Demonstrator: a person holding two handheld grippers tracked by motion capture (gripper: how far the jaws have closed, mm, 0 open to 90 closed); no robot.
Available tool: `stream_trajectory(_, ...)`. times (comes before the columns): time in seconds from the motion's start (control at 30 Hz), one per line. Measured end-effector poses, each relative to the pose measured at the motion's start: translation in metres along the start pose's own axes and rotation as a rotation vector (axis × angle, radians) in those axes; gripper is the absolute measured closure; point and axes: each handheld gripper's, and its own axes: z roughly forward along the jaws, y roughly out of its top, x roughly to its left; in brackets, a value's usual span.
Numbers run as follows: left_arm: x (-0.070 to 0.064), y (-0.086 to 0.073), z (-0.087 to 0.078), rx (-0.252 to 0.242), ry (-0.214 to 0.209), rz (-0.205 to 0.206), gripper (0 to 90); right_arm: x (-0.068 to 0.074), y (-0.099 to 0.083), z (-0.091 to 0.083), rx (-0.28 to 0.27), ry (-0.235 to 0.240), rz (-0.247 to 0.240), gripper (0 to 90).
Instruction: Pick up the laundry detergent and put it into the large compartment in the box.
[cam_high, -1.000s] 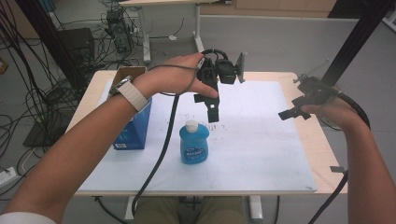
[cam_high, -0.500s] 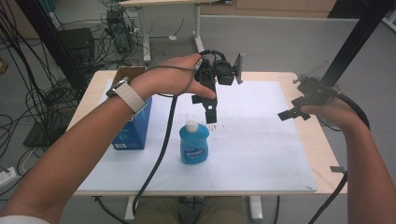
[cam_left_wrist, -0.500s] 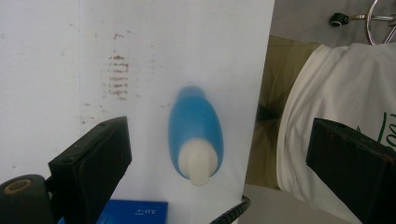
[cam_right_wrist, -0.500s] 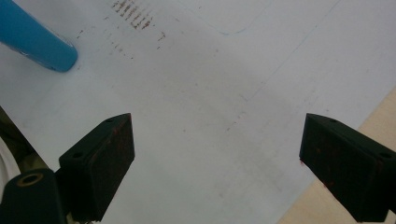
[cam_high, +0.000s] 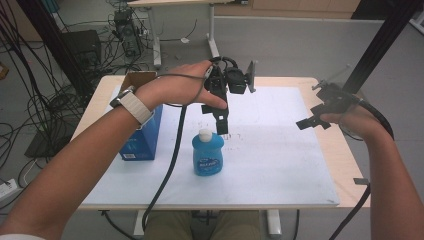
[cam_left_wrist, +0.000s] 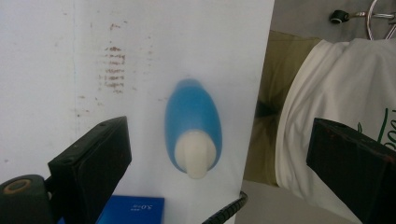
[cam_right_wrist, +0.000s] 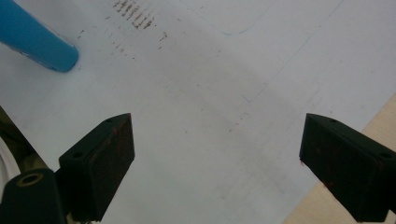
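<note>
Left claw (cam_left_wrist: 205, 177): jaws apart, above bottle (cam_left_wrist: 194, 133)
Right claw (cam_right_wrist: 219, 172): jaws apart, idle
Risk: off-centre descent could have tipped the upright bottle

Bare forearms, black two-jaw grippers, trailing cables.

The left gripper (cam_high: 221, 125) and right gripper (cam_high: 311, 121) are black, with blocky square jaws and a brass-ringed screw beside each gripper view's left jaw. A white watch strap (cam_high: 134, 106) wraps the left wrist. Ribbed black cables (cam_high: 167, 165) trail away. The person wears a white shirt (cam_left_wrist: 336, 98) and khaki trousers (cam_left_wrist: 268, 102).
</note>
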Motion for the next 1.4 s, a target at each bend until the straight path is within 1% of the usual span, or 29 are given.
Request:
stream_trajectory(0.07,-0.001,-0.001,0.001,-0.001,0.004,0.003,7.0,0.0,0.0,0.0,-0.001,0.0,0.0,10.2)
stream_trajectory(0.4,0.004,-0.005,0.008,0.007,-0.003,-0.014,7.0,0.0,0.0,0.002,0.003,0.003,-0.003,10.2)
stream_trajectory(1.07,0.004,-0.012,0.028,0.025,0.006,-0.016,7.2,-0.001,0.002,0.01,0.004,0.016,-0.008,10.3)
stream_trajectory(1.4,0.003,-0.011,0.038,0.043,0.012,-0.014,7.2,-0.001,0.003,0.013,0.004,0.021,-0.007,10.2)
